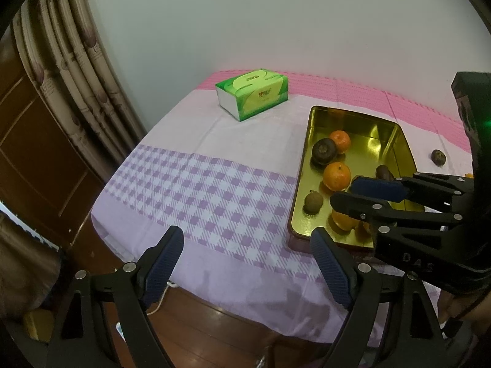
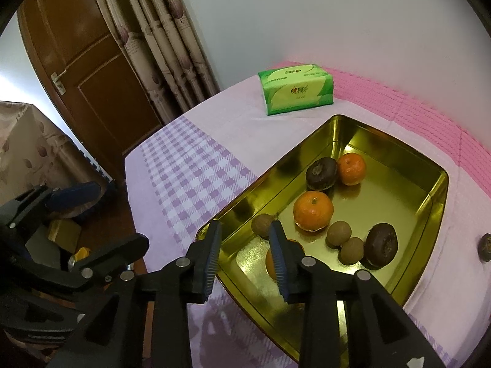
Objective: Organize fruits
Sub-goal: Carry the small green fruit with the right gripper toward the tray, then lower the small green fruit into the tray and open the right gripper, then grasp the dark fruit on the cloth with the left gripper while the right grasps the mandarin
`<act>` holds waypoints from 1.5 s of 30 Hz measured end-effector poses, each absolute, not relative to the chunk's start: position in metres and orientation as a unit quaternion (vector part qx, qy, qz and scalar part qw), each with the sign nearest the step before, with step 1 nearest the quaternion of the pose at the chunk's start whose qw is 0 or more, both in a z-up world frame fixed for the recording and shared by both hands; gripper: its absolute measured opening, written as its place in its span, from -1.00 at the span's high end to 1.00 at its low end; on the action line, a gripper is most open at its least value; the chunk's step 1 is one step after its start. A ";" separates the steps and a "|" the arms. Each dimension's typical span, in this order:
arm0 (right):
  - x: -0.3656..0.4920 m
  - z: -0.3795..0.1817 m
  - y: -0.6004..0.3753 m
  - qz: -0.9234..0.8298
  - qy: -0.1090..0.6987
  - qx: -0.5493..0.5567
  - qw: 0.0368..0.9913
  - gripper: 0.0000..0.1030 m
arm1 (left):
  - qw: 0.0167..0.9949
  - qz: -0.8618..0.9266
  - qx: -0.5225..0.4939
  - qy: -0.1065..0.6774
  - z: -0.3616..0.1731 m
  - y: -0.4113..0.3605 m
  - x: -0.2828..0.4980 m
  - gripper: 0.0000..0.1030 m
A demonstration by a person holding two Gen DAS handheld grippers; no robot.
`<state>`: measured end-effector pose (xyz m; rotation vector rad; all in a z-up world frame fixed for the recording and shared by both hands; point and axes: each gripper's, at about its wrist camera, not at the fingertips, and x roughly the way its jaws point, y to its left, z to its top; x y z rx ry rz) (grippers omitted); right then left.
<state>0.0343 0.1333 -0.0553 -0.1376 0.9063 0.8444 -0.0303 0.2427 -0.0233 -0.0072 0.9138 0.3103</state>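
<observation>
Fruit's mostly corralled in your gold tray (image 2: 435, 196); right gripper (image 2: 247, 245) hangs half-spread above it, left gripper (image 1: 245, 260) wide apart, both empty.

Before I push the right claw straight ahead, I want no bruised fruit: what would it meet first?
Probably the orange low in the gold tray, partly hidden behind the right claw's right finger. The small brown fruit lies just beyond, seen in the gap. Depth is unclear.

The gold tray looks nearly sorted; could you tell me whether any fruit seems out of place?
Yes. One dark fruit lies on the tablecloth just outside the gold tray, off its right side, apart from the oranges and other fruits already inside. Nothing looks spilled or damaged.
</observation>
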 end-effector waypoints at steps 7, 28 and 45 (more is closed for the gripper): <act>0.030 -0.051 0.121 0.389 0.426 -0.043 0.816 0.23 | 0.885 0.150 0.005 0.441 -0.024 0.242 -0.029 -0.66; -0.011 -0.048 -0.088 0.224 0.411 0.070 0.881 -0.44 | 0.882 0.162 0.061 0.439 -0.032 0.220 -0.027 -0.69; 0.023 -0.090 -0.265 0.001 0.413 0.088 0.906 -0.47 | 0.889 -0.134 0.154 0.410 0.030 0.072 0.035 -0.69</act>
